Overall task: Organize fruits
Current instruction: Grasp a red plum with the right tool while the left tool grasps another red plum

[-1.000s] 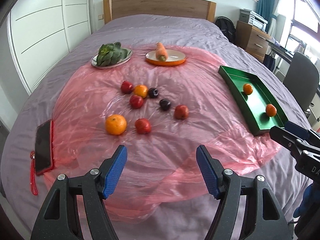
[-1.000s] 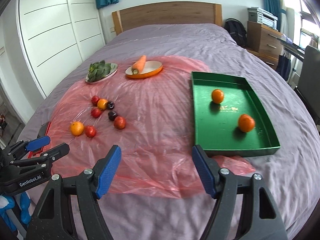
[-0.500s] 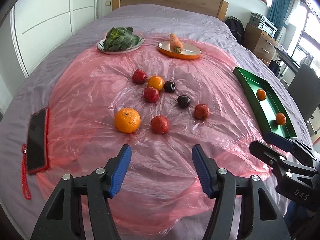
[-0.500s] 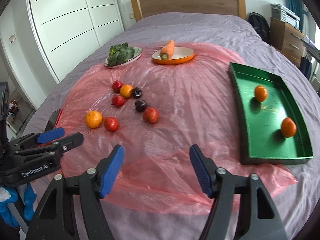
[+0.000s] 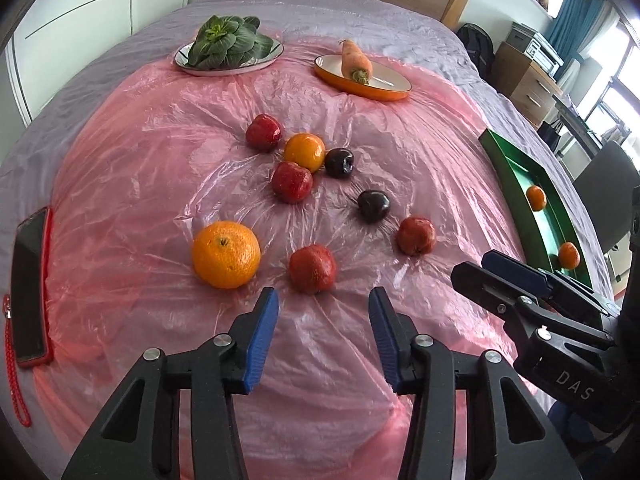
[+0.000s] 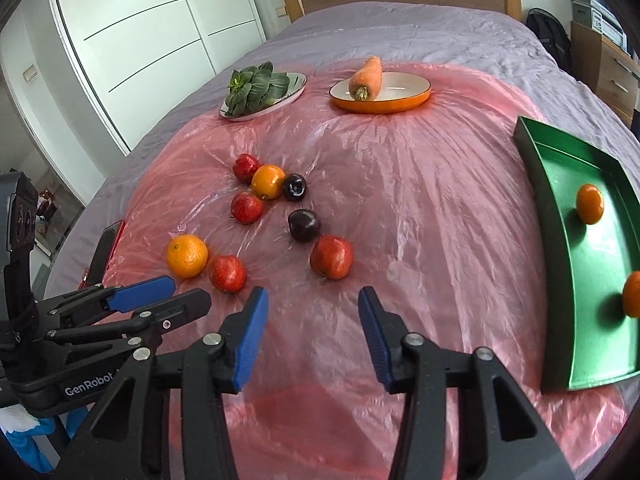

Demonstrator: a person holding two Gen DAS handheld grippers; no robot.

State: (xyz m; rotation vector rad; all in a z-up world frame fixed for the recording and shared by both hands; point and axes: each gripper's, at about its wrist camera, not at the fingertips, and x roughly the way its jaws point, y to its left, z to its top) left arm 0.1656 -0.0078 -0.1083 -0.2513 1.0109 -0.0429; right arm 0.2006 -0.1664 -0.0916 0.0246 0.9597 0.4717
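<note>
Pink plastic sheeting (image 5: 160, 152) covers a grey bed, where eight loose fruits lie clustered, the large orange (image 5: 225, 254) and a red apple (image 5: 312, 269) nearest. Both the left gripper (image 5: 323, 312) and right gripper (image 6: 313, 312) hover above the sheet, fingers spread, grasping nothing. Two oranges sit in the green tray (image 6: 538, 184) at right.

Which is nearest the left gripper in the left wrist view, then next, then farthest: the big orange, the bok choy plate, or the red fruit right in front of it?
From the left gripper:
1. Red fruit, just ahead of the fingertips.
2. Big orange, ahead to the left.
3. Bok choy plate, far back on the left.
</note>
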